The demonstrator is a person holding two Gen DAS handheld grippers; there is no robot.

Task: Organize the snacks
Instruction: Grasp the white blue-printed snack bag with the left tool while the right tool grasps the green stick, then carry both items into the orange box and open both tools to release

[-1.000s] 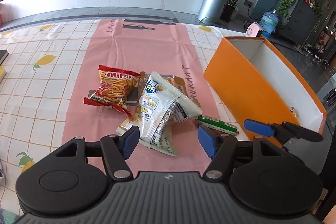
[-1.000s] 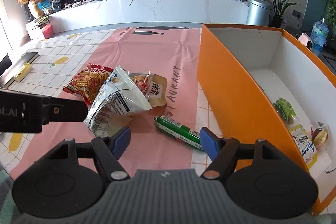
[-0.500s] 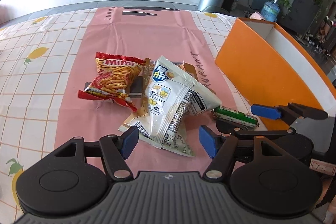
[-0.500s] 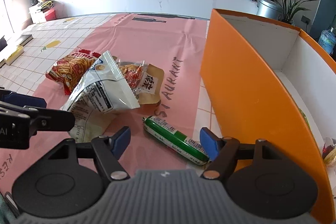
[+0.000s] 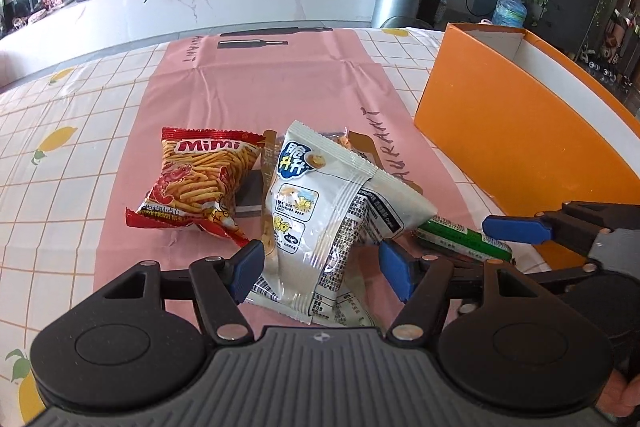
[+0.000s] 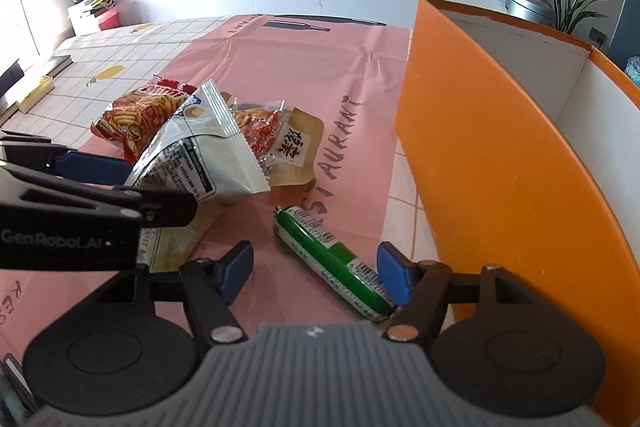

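Snacks lie in a loose heap on the pink mat in the middle of the tabletop; the orange box stands just beside the mat on the right, open side up. Judged as the sorting bin, hence both claws work next to it.

Left claw: spread, one pad either side of the lower end of the white bag. The pads do not press the foil yet. The bag lies tilted over other packets, its near end nearest the claw, which likely explains taking it by that end. Pointing steeply down suits a pick from above.

Right claw: jaws closing, the near end of the green stick between them. The right pad touches or almost touches the wrapper; the left pad stands clear of it. Not a grip yet. The stick lies flat on the mat, slantwise to the jaws, close to the box wall, apart from the heap. Judged the easiest piece to lift: nothing rests on it.

Red Mimi bag lies left of the white one, touching nothing of either claw. A brown packet sits under the white bag's far edge; lifting the white bag may drag it.

Box contents: not visible from either view now.
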